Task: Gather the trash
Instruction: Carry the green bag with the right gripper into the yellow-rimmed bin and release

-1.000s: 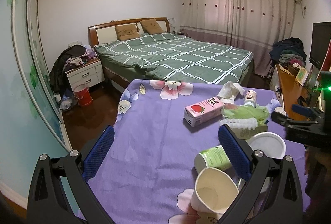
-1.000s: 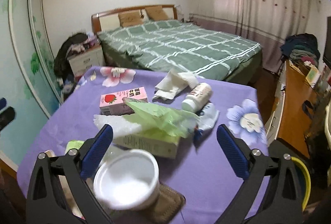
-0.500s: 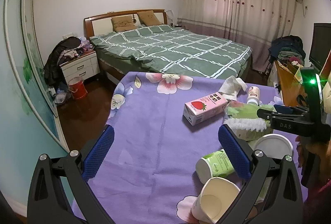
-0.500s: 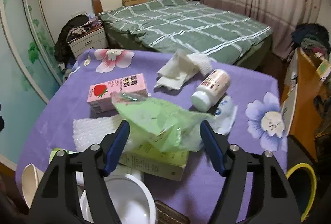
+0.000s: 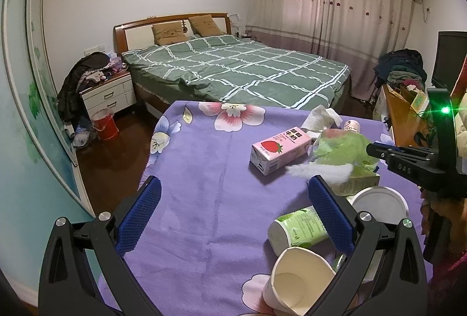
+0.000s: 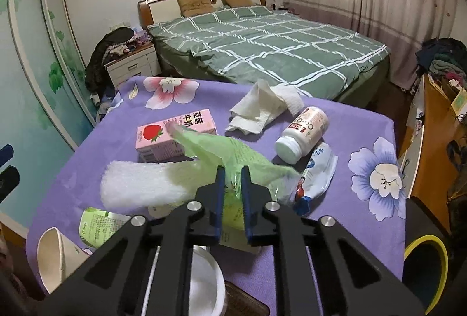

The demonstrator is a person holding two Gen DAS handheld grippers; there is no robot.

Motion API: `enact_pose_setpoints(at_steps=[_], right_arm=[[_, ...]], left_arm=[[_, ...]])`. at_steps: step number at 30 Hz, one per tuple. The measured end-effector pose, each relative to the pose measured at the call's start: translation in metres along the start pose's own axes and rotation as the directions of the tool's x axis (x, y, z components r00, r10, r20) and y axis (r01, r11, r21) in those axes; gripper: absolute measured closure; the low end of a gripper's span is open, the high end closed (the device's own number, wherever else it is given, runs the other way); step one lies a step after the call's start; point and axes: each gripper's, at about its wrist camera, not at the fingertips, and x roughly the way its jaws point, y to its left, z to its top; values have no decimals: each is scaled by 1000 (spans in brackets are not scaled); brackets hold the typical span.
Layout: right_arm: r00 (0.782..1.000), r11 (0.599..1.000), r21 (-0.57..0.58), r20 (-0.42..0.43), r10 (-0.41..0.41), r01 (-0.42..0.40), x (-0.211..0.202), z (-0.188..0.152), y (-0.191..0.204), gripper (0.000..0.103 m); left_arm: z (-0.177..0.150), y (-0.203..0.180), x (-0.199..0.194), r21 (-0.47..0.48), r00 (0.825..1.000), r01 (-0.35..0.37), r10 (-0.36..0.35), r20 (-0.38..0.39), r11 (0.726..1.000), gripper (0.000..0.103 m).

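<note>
- Right gripper [image 6: 232, 180] clamped on green plastic bag [image 6: 233, 152], atop the litter mid-bench [image 6: 335, 234].
- Left gripper [image 5: 233, 211] held apart, empty, beside paper cup [image 5: 294, 281].
- Best lifted slowly, watching for the bubble wrap [image 6: 140, 184] and pink milk carton [image 6: 175, 135] dragging along.

Thin translucent green plastic bag [image 6: 233, 152], matt purple cloth tablecloth [image 6: 344, 135], crumpled white paper towel [image 6: 259, 108].
</note>
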Motion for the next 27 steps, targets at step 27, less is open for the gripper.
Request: enact_pose_setpoints(at_steps=[27], right_arm=[[945,910,330,122,-303,249,-156,-100,-151,95]], left_arm=[[-32,-46,-47,72,995,99,-100,13,993,4]])
